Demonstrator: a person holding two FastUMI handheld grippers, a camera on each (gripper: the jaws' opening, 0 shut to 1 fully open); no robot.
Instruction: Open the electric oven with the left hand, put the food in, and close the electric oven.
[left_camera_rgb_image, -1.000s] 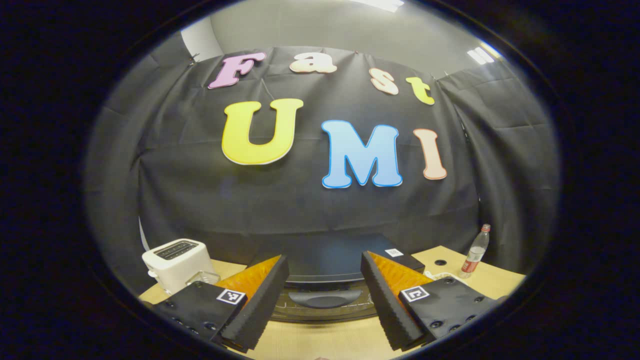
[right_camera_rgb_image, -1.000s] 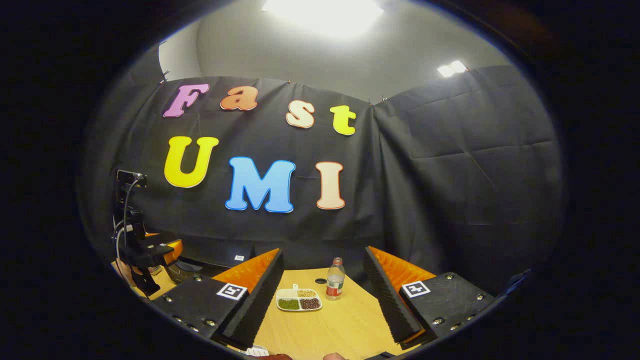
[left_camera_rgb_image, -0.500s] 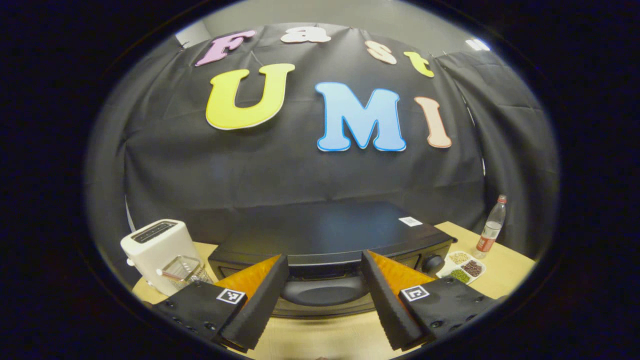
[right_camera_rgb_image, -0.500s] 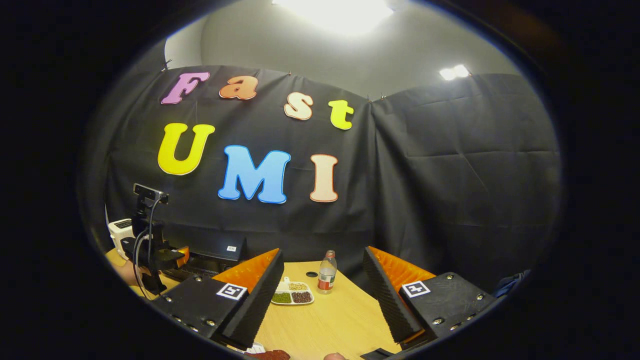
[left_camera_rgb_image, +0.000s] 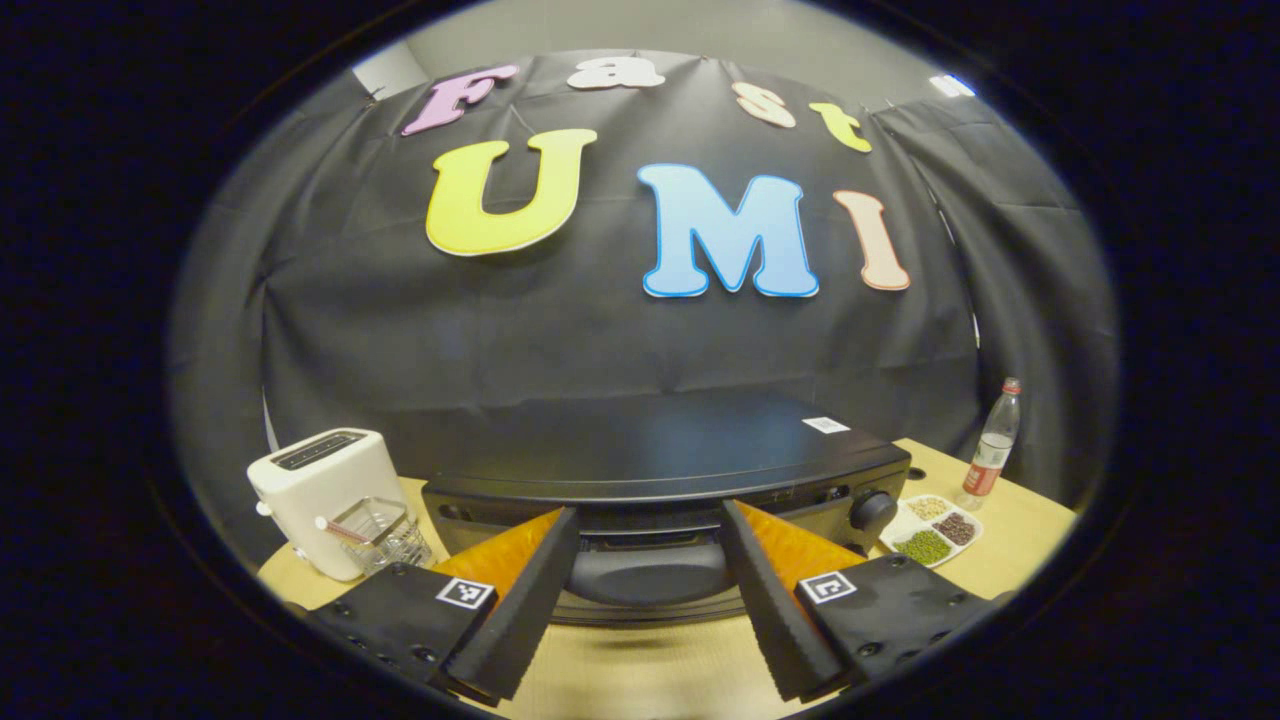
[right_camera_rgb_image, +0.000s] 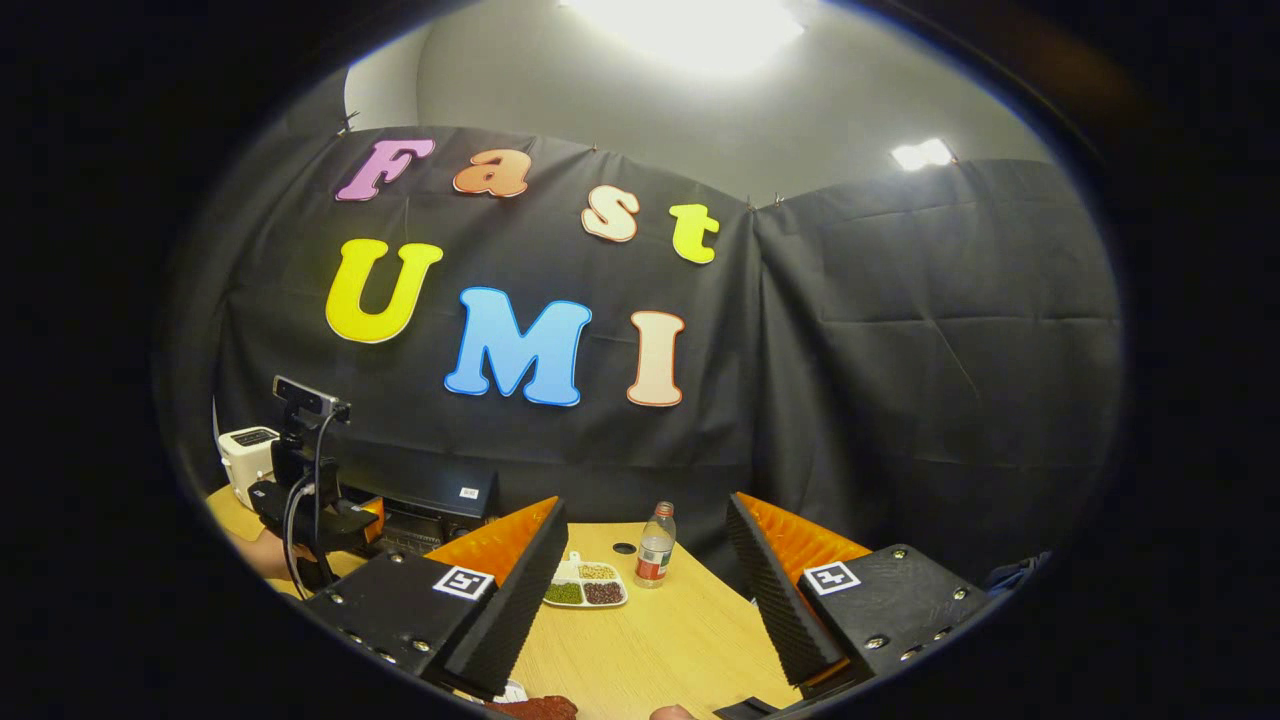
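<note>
The black electric oven (left_camera_rgb_image: 660, 455) stands on the wooden table with its door shut. Its dark curved handle (left_camera_rgb_image: 650, 572) shows between the fingers of my left gripper (left_camera_rgb_image: 649, 510), which is open; I cannot tell whether the fingers touch it. In the right gripper view the oven (right_camera_rgb_image: 432, 497) sits at the far left, with the left gripper (right_camera_rgb_image: 315, 505) and a hand (right_camera_rgb_image: 262, 555) in front of it. My right gripper (right_camera_rgb_image: 646, 500) hangs open over the table with nothing between its fingers. A reddish-brown piece of food (right_camera_rgb_image: 535, 708) lies at the bottom edge, below the right gripper.
A white toaster (left_camera_rgb_image: 320, 490) and a small glass container (left_camera_rgb_image: 375, 535) stand left of the oven. To its right are a divided plate of beans (left_camera_rgb_image: 930, 530) and a plastic bottle (left_camera_rgb_image: 990, 455). Light wooden table (right_camera_rgb_image: 660, 640) stretches under the right gripper.
The left gripper has tilted down and come closer to the oven; the oven's top and handle now loom larger between its fingers. The right gripper has barely shifted.
</note>
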